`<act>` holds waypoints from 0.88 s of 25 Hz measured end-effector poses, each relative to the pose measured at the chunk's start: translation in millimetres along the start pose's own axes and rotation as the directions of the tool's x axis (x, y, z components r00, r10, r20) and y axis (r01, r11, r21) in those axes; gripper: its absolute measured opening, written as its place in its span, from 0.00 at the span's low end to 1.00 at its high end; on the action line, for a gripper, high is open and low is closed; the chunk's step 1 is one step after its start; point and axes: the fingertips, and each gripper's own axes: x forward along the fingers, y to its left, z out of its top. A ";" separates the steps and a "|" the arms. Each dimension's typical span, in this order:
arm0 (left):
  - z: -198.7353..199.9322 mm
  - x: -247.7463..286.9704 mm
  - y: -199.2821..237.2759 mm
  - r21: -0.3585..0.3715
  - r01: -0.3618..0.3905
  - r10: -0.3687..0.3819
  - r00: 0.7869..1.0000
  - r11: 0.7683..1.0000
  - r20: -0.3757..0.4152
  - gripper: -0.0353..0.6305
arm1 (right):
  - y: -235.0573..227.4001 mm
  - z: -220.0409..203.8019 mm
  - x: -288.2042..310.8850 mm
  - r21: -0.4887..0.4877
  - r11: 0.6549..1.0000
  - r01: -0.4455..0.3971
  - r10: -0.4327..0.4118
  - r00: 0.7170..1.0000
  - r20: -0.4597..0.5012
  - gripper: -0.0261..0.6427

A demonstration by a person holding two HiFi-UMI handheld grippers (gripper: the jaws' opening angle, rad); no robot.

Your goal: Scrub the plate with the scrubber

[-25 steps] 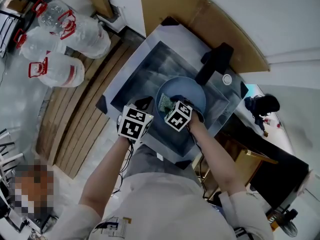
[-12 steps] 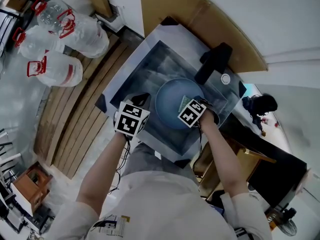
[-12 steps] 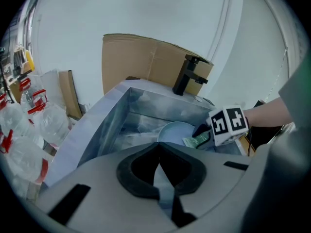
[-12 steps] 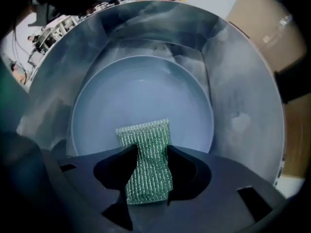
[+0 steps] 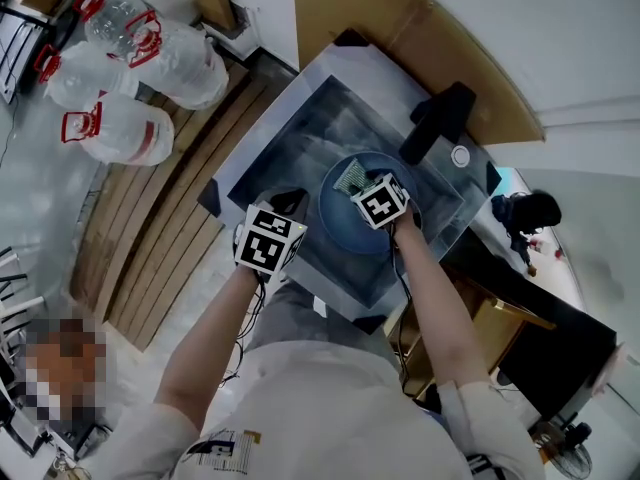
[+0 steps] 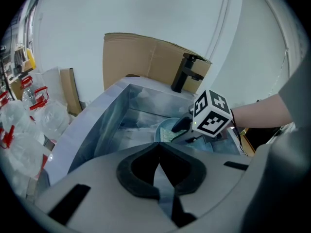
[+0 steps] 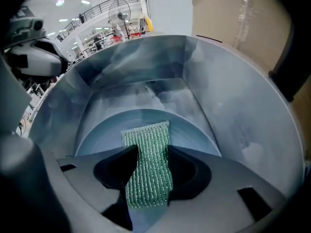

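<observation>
One scrubber (image 7: 147, 149), one plate (image 7: 102, 125)
Right claw (image 7: 148, 176) clamps the green scrubber over the blue plate; left claw (image 6: 159, 166) closed, empty, apart; three bottles (image 5: 120, 138) nearby.

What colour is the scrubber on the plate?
The scrubber is green, with a ribbed weave. It shows best in the right gripper view.

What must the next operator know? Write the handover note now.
Left gripper: fingers together, nothing between them, at the near edge of the grey metal sink, apart from the round blue plate.
Right gripper: fingers shut on the green mesh scrubber, pointing down at the plate.
Plate lies on the sink bottom; the scrubber's free end is over it, apparently touching.
Done: scrubber gripped and brought to the plate.
Left: scrub the plate's whole face; how clean it is cannot be told.
</observation>
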 end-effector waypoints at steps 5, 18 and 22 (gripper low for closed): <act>-3.9 -3.0 -0.7 0.000 -0.005 0.005 1.000 1.000 0.001 0.08 | 57.8 -2.7 2.1 -0.129 0.989 -0.071 0.068 0.997 -0.030 0.36; -13.5 -7.1 -16.7 0.010 0.005 -0.005 1.000 1.000 -0.003 0.08 | 83.6 -53.8 -11.5 -0.149 0.985 -0.083 0.070 0.993 -0.090 0.18; -17.0 -11.4 -19.7 0.016 0.006 -0.006 1.000 1.000 -0.005 0.08 | 75.9 -51.3 -17.6 -0.040 0.996 -0.077 0.076 0.997 -0.029 0.09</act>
